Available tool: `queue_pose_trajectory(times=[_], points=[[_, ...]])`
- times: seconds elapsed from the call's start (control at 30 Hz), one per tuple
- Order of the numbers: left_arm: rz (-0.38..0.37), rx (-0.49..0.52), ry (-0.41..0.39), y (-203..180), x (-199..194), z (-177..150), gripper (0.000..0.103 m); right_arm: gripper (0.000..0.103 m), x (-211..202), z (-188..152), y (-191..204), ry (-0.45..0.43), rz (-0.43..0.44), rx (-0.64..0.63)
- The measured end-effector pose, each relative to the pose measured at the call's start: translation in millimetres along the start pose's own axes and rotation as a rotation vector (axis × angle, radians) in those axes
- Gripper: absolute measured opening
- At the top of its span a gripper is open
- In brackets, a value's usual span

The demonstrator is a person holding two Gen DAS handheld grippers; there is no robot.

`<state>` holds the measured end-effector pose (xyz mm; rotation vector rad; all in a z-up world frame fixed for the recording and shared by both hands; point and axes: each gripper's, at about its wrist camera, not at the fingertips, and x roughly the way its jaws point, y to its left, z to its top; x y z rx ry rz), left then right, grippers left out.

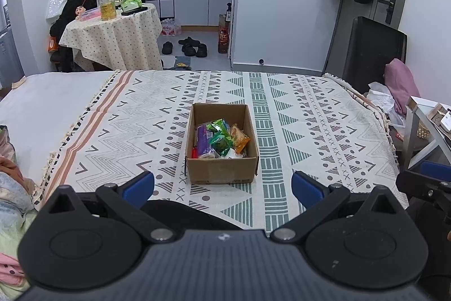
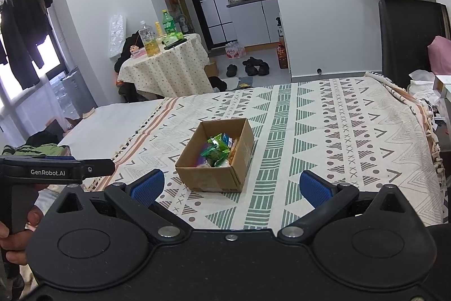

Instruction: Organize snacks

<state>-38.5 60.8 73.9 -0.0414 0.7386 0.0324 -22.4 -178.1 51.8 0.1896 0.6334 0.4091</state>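
An open cardboard box [image 1: 222, 168] stands on the patterned cloth in the middle of the bed. It holds several snack packets [image 1: 220, 140] in purple, green and orange. My left gripper [image 1: 222, 185] is open and empty, held just in front of the box. In the right wrist view the box [image 2: 210, 177] and its snack packets [image 2: 218, 151] sit ahead and slightly left. My right gripper [image 2: 231, 187] is open and empty, near the box's front. The left gripper's body [image 2: 56, 170] shows at the left of the right wrist view.
The patterned cloth [image 1: 310, 118] covers most of the bed. A round table [image 1: 112, 36] with bottles stands beyond the bed at the left. A black chair [image 1: 369, 53] and a side shelf [image 1: 428, 126] stand at the right. Shoes [image 1: 191, 46] lie on the floor.
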Motion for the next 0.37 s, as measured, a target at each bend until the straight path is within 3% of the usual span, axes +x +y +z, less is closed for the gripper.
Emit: queue_pose_trajectory(times=[0.37], points=[[-0.011,0.006,0.003,-2.5,2.1,-2.6,0.103,0.103,1.5,-2.8,-1.6,0.003,0.0,-0.001]])
